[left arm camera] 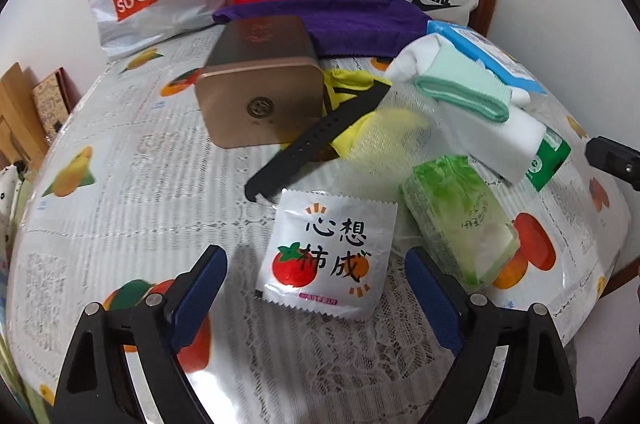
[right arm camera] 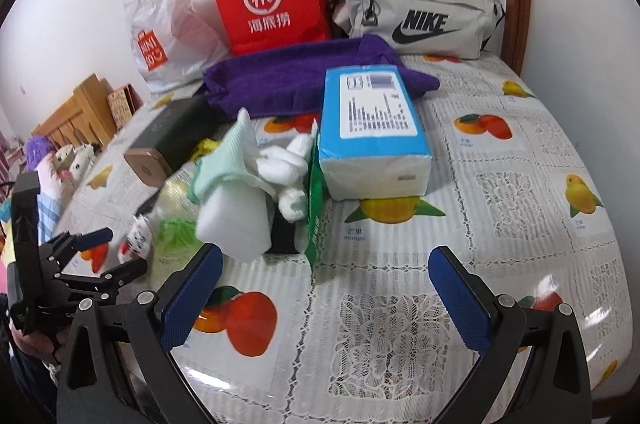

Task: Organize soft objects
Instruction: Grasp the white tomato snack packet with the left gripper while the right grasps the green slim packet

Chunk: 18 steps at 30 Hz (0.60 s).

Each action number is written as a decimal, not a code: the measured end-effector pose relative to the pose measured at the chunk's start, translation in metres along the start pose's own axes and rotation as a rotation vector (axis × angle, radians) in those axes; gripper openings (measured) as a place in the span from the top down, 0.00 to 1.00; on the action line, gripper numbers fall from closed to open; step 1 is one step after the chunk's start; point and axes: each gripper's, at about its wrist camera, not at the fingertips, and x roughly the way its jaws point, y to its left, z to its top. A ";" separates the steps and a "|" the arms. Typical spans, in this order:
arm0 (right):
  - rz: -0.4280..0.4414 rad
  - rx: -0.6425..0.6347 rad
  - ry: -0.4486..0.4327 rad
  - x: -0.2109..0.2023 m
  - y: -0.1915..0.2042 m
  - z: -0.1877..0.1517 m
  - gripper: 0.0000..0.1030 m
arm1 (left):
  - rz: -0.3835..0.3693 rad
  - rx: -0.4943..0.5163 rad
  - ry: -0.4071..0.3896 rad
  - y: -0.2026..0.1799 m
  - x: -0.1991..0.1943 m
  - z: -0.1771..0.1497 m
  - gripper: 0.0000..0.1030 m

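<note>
Barely started: sock [left arm camera: 460, 91], sponge [right arm camera: 236, 224], tissue pack [right arm camera: 372, 127] lie jumbled mid-worktop; left gripper [left arm camera: 316, 284] and right gripper [right arm camera: 326, 292] jaws open, empty.

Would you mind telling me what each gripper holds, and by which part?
Nothing is held: the left gripper and right gripper are both open and empty.

Bare desk [right arm camera: 520, 183] lies ahead-right of the right claw [right arm camera: 326, 288]; sponge [right arm camera: 236, 220] and tissue pack [right arm camera: 372, 127] crowd ahead-left.
</note>
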 end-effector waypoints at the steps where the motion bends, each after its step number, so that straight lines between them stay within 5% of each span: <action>1: 0.000 0.000 0.000 0.000 0.000 0.000 0.01 | -0.007 0.001 0.001 0.000 0.003 0.000 0.24; 8: 0.007 0.022 0.007 0.014 -0.005 0.000 0.06 | 0.023 0.043 -0.026 0.000 0.003 0.003 0.57; 15: 0.045 0.026 0.009 0.035 -0.005 0.008 0.37 | 0.040 -0.048 -0.016 0.025 0.000 0.003 0.57; 18: 0.065 0.017 0.025 0.048 -0.004 0.011 0.64 | 0.021 -0.096 -0.022 0.032 -0.001 0.004 0.57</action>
